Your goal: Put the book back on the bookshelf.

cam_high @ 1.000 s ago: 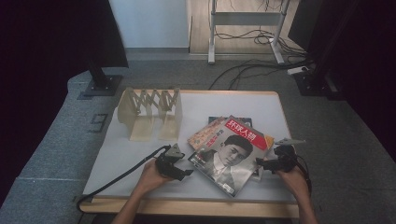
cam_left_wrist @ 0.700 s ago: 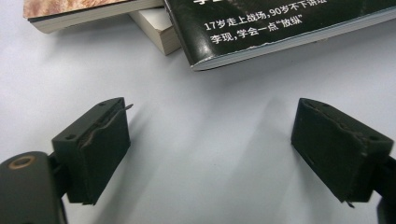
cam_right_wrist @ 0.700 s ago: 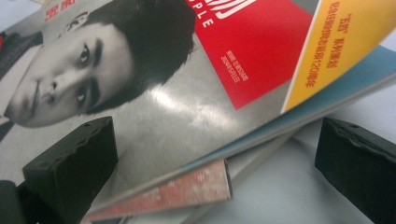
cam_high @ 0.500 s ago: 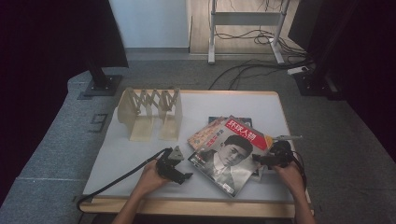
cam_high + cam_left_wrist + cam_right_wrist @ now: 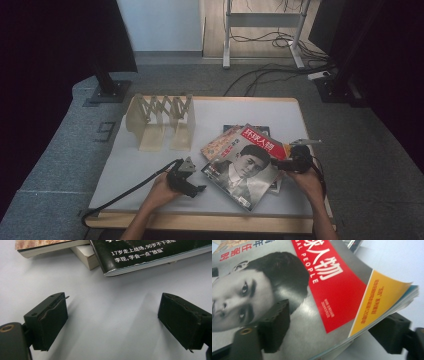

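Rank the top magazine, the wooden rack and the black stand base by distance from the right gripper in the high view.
From the right gripper:
1. Top magazine, between its fingers.
2. Wooden rack, far left on the table.
3. Black stand base, on the floor beyond the rack.

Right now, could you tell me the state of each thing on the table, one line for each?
Top magazine: lying on the pile, its right edge lifted between the right claw's jaws.
Right claw: jaws just closing around that magazine's edge, one above and one below.
Left claw: open, nothing between the jaws, resting on the table.
Folding rack: upright, slots without books.
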Tool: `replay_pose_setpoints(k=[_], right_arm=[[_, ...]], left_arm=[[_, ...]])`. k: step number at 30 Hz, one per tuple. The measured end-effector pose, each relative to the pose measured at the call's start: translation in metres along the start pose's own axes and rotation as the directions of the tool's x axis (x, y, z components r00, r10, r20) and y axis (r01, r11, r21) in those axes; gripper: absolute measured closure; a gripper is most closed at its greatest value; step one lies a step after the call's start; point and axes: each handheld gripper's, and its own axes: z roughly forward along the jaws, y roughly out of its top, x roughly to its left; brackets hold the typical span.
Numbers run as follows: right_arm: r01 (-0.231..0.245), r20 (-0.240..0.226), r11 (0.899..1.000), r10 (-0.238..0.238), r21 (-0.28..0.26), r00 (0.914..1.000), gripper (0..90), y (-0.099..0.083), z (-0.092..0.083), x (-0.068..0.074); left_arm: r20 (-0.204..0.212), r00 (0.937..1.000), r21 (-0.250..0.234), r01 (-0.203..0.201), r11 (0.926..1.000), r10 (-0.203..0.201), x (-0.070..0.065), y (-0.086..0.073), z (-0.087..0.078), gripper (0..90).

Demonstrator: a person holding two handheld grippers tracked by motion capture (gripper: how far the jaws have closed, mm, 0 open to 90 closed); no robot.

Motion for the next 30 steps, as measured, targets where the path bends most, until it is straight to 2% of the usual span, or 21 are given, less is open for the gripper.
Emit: replay_pose_setpoints(k=[2,4,9,10,11,18,19,20,21,25,30], right_arm=[[0.007,0.015,1.000,-0.007,-0.009,0.9999,33.0,0.005,0.000,-0.001],[0.006,0.018,1.000,-0.006,-0.013,0.9998,35.9,0.006,0.001,-0.002],[-0.016,0.049,1.000,0.017,-0.018,0.9987,57.1,0.013,-0.001,-0.005],[-0.016,0.055,1.000,0.017,-0.018,0.9984,57.1,0.014,-0.002,-0.004],[-0.013,0.060,1.000,0.014,-0.018,0.9981,63.4,0.015,-0.003,-0.004],[-0.027,0.037,1.000,0.027,-0.005,0.9990,70.7,0.018,-0.008,-0.006],[-0.030,0.025,0.999,0.030,-0.018,0.9992,75.3,0.019,-0.010,-0.006],[-0.030,0.025,0.999,0.030,-0.018,0.9992,75.3,0.019,-0.010,-0.006],[-0.037,0.008,0.999,0.037,-0.038,0.9993,79.0,0.020,-0.013,-0.006],[-0.027,0.001,0.998,0.027,-0.065,0.9996,82.0,0.025,-0.018,-0.001],[-0.008,0.006,0.997,0.008,-0.073,0.9999,82.8,0.031,-0.022,0.004]], left_arm=[[0.000,1.0000,0.000,0.000,1.0000,0.000,0.000,0.000,0.000,8.4],[-0.001,1.0000,0.000,0.000,1.0000,0.000,0.000,0.000,0.000,8.4],[-0.017,0.9998,0.008,0.012,0.9999,-0.011,0.000,0.000,0.001,5.5],[-0.017,0.9998,0.008,0.012,0.9999,-0.011,0.000,0.000,0.001,5.2],[-0.019,0.9997,0.009,0.014,0.9999,-0.014,0.000,0.000,0.001,5.1],[-0.018,0.9997,0.007,0.017,0.9998,-0.017,0.000,0.000,0.001,5.1],[-0.017,0.9997,0.007,0.018,0.9998,-0.018,0.000,0.000,0.001,5.1],[-0.017,0.9997,0.007,0.018,0.9998,-0.018,0.000,0.000,0.001,5.1],[-0.016,0.9997,0.007,0.018,0.9998,-0.018,0.000,0.000,0.001,5.1],[-0.016,0.9997,0.006,0.019,0.9998,-0.019,0.000,0.000,0.001,5.3],[-0.015,0.9997,0.006,0.019,0.9998,-0.019,0.000,0.000,0.001,5.4]])
